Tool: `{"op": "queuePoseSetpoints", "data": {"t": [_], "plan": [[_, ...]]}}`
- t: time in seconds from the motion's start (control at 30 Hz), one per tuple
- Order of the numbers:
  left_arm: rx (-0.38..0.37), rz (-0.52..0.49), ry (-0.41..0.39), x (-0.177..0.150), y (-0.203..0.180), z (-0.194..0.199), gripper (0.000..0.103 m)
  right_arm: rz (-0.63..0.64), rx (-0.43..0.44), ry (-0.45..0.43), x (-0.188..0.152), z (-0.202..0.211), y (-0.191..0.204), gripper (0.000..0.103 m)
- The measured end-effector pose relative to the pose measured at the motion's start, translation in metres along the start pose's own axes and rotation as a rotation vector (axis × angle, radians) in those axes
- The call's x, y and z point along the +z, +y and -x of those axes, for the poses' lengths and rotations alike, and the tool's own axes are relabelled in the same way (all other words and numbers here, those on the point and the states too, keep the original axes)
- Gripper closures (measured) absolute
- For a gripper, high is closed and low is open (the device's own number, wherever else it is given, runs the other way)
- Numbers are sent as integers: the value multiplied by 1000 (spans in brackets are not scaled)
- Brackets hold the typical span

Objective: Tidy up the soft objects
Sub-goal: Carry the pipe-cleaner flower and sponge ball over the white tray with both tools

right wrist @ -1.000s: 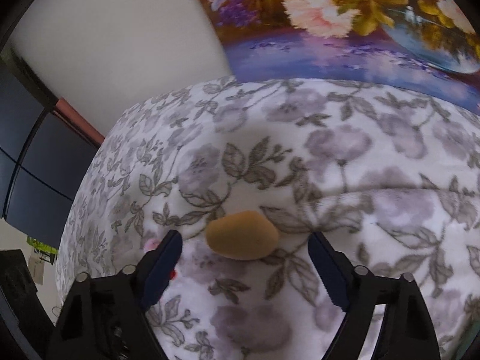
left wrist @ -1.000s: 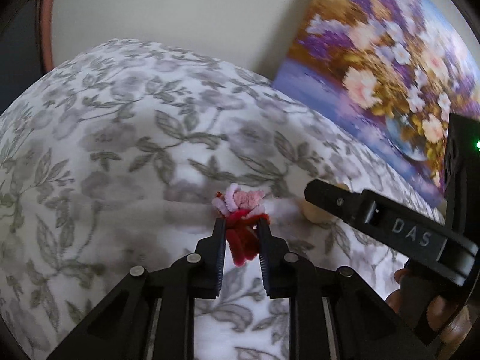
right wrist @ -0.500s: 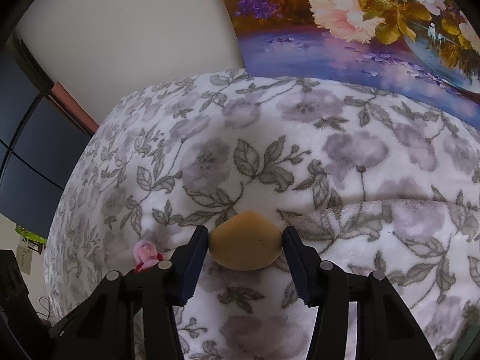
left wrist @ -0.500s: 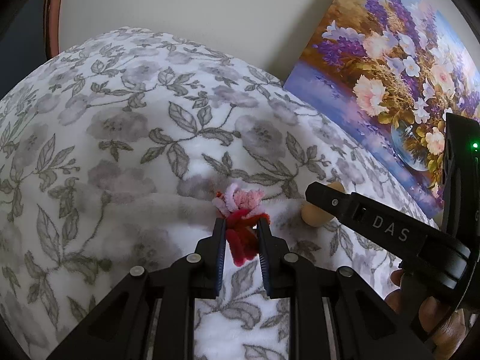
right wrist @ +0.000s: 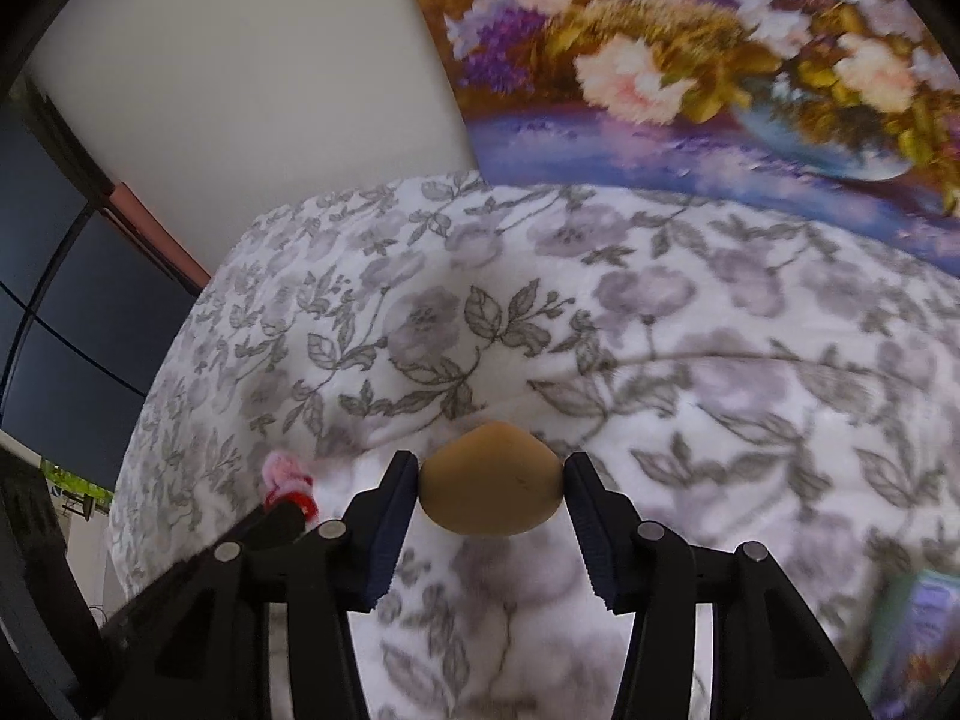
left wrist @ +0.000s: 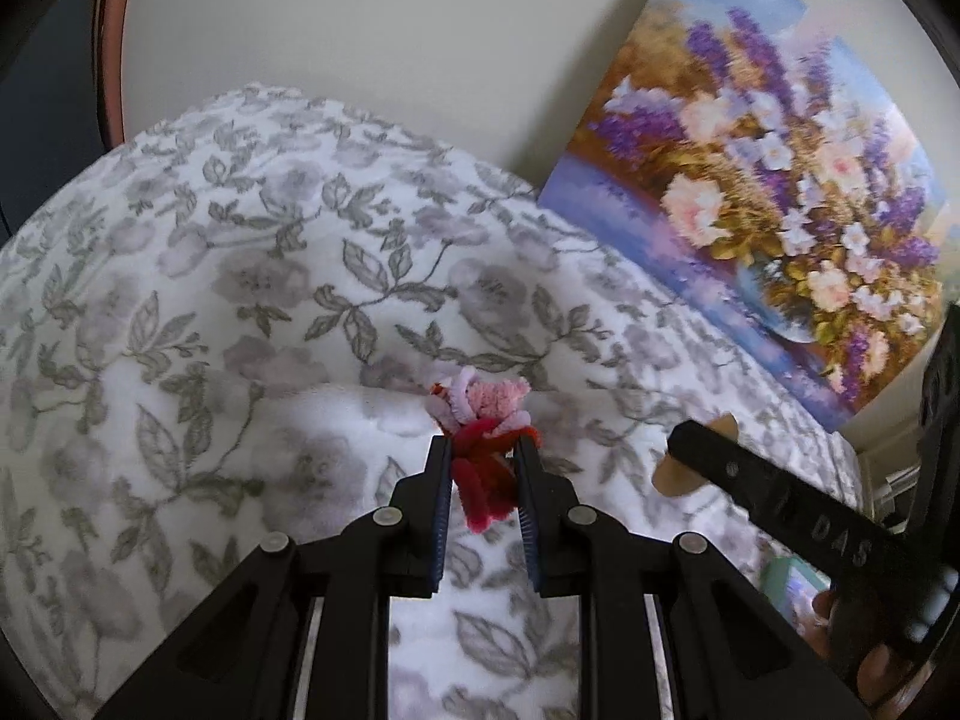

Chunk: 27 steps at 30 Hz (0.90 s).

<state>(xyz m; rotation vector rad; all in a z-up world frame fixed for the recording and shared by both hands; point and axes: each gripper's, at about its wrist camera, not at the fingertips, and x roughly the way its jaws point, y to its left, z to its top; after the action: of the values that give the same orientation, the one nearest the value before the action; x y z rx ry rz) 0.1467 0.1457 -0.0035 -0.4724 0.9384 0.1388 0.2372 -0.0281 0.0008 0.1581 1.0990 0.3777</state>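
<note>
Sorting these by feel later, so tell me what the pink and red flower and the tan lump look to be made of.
Flower: looks like twisted chenille stems, a fuzzy matte pile in looped pink and red strands.
Lump: smooth, matte tan skin with a faint scratch, seemingly squeezed to a point between the pads, so probably soft foam, though rubber is possible.

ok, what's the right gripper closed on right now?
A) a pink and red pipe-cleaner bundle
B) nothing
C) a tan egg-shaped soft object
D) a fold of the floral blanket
C: in the right wrist view the right gripper has both pads pressed against the sides of the tan egg-shaped soft object, clear of the floral blanket; the pipe-cleaner bundle sits in the left gripper.
</note>
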Motion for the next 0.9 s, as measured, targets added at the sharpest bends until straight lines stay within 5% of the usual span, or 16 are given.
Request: {"op": "queuePoseSetpoints", "data": {"t": [0.43, 0.9], "plan": [[-76, -95, 0, -42, -64, 86, 82, -34, -92, -95, -65, 127, -13, 50], [-70, -243, 68, -107, -136, 92, 82, -157, -210, -185, -149, 205, -66, 50]]}}
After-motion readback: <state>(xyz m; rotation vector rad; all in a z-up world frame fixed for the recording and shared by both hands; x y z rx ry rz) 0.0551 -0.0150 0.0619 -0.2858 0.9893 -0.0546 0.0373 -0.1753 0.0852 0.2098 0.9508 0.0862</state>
